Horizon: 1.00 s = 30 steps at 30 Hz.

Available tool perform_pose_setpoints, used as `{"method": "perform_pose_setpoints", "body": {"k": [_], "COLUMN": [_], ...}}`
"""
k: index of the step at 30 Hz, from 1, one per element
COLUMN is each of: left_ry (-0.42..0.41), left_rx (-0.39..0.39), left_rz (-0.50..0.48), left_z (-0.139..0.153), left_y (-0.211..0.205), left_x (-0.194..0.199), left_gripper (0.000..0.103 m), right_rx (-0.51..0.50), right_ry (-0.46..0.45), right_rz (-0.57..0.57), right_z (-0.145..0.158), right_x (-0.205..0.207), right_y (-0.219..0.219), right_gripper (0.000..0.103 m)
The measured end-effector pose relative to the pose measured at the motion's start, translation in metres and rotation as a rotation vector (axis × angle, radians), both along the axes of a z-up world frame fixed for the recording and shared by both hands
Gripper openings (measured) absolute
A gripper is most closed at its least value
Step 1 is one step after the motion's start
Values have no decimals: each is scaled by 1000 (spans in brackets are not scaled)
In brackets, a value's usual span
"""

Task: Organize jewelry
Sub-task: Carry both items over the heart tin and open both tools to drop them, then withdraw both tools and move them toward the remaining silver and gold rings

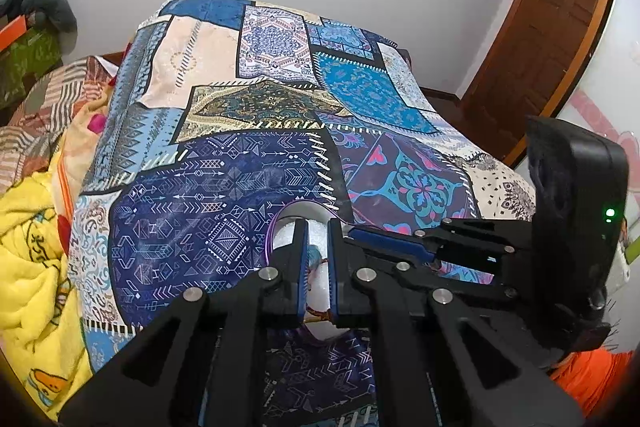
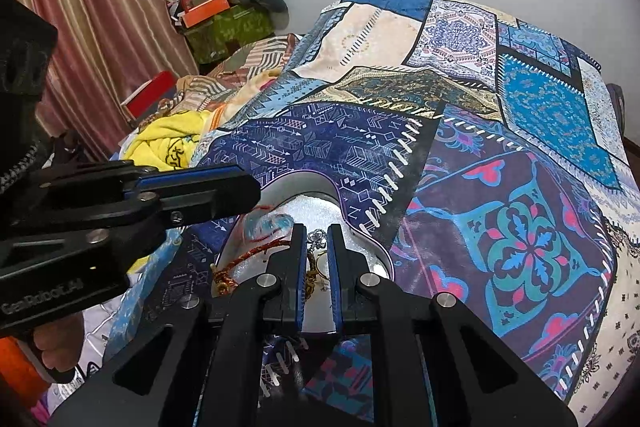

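Observation:
A heart-shaped jewelry box point(image 2: 360, 251) with a purple rim and white foam lining lies open on the patchwork cloth. It also shows in the left wrist view point(image 1: 280, 227). Inside lie a red-and-gold braided cord point(image 2: 248, 255), a blue clear pendant point(image 2: 268, 223), a silver ornament point(image 2: 317, 238) and a gold ring point(image 2: 320, 267). My right gripper point(image 2: 318, 251) hovers over the box, jaws narrowly apart around the silver and gold pieces; I cannot tell whether they pinch them. My left gripper point(image 1: 318, 259) hangs over the box with a narrow gap; it also shows in the right wrist view point(image 2: 224, 191).
The patchwork cloth point(image 2: 520, 187) covers a raised surface. A yellow blanket point(image 1: 32, 267) and striped bedding point(image 2: 240, 67) lie to the left. Boxes and clothes point(image 2: 216, 11) pile against the wall by a curtain point(image 2: 80, 27). A wooden door point(image 1: 540, 47) stands at the right.

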<state>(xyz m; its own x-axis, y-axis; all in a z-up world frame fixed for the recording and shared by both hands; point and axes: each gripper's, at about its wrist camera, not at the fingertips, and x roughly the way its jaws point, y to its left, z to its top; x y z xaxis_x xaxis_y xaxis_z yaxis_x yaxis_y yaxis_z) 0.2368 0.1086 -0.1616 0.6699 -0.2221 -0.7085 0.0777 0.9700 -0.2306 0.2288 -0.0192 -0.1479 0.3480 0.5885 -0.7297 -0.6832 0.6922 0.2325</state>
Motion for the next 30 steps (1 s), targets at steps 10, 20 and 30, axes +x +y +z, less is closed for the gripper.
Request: {"method": "perform_pose_setpoints", "body": {"k": [10, 20, 30], "left_ry": [-27, -42, -49], "left_rx": [57, 56, 74], "left_rz": [32, 112, 108], "left_z": [9, 16, 26], "left_y": [4, 25, 15], "left_x": [-8, -14, -23], "left_gripper": [25, 31, 31], "right_rx": [-15, -66, -63], "right_ry": [-36, -69, -99], "right_rz": [18, 16, -34], "right_z": [0, 1, 22], "right_x": [-5, -7, -14], "right_y": [8, 12, -10], "right_gripper": [9, 22, 32]}}
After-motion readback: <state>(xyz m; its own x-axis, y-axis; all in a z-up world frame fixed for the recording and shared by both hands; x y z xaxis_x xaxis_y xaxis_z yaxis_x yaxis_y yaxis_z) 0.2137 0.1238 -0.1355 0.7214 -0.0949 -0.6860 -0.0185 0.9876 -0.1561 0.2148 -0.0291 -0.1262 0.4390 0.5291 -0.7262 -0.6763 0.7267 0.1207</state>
